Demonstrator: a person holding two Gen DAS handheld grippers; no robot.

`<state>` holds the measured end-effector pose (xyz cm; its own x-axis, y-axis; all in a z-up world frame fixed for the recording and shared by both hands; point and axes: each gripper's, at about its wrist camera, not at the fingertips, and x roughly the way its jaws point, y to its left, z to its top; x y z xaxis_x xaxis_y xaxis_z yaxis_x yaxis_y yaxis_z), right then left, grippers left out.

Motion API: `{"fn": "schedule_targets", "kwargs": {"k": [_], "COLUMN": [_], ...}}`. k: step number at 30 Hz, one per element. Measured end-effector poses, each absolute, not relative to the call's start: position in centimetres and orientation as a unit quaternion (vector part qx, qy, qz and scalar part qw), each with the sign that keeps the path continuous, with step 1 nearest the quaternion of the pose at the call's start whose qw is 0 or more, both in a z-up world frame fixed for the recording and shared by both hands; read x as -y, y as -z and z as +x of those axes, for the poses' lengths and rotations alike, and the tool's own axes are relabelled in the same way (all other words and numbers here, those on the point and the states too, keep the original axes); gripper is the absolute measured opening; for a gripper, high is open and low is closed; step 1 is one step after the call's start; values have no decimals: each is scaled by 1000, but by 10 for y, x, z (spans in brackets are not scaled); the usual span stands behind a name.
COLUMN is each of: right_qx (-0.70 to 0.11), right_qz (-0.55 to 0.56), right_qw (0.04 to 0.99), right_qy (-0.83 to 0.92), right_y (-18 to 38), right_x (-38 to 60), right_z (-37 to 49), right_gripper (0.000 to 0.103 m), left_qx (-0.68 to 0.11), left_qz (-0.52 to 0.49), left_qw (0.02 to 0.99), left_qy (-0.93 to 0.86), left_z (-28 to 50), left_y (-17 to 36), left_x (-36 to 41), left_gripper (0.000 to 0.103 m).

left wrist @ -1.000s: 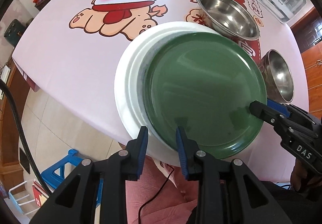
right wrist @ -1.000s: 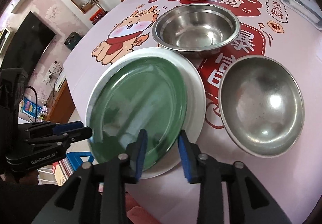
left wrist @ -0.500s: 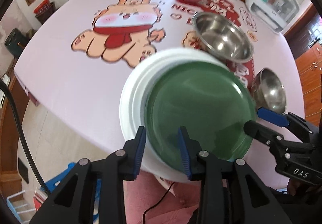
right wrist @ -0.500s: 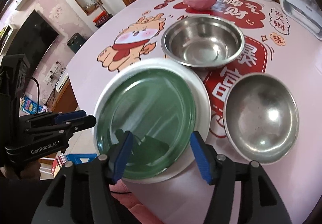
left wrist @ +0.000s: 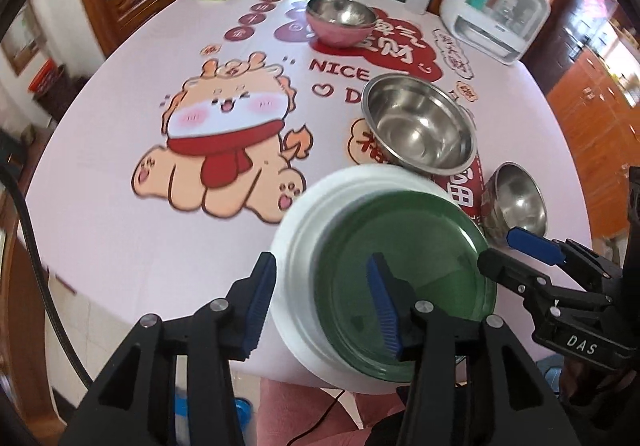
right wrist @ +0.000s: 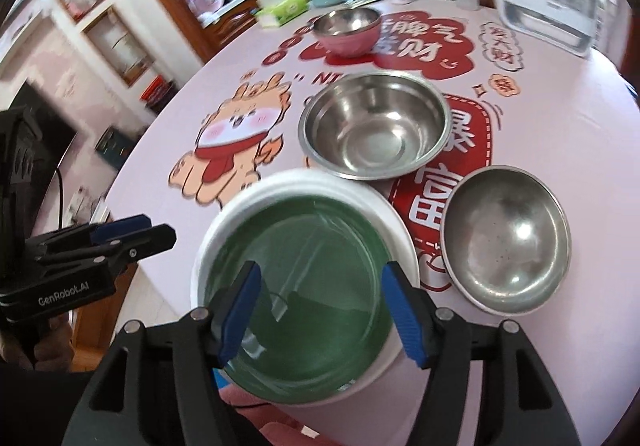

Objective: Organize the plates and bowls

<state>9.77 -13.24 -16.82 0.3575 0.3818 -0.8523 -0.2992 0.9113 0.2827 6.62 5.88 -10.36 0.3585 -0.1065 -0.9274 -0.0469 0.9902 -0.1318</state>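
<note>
The green plate sits nested on the white plate at the near edge of the desk, the pair overhanging that edge a little. Both look rigid and glossy, so I'd expect them to be slick under rubber pads and best taken by the rim, where a lip gives something to bite. The left gripper has just been widening and stands released above the near rim, pressing on nothing; the right gripper has likewise just spread and hangs free over the green plate. Just beyond the plates rests the large steel bowl, a smaller steel bowl to its right, and a pink bowl well apart at the far side. Those steel bowls seem light and thin-walled, probably prone to skate on the cloth; pinching the rolled rim looks safest, though blur makes the rims hard to judge.
</note>
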Motion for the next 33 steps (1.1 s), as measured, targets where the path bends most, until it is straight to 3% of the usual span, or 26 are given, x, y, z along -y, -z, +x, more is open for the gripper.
{"fn": "schedule_targets", "kwargs": {"k": [15, 24, 33], "right_qx": [-468, -427, -403], "right_qz": [156, 173, 188], "right_qw": [870, 886, 893], "right_qy": [-28, 47, 62], "right_y": [165, 156, 146], "right_x": [102, 101, 104], "right_z": [67, 44, 40], "right_gripper": [63, 63, 63], "left_qx": [-541, -525, -508], "left_qz": [-2, 19, 35], "left_qw": [824, 824, 831], "left_qy": [169, 210, 224], "left_z": [90, 109, 124], "left_y": [88, 83, 68], "left_x": [-108, -117, -107], "left_gripper": [50, 50, 58]}}
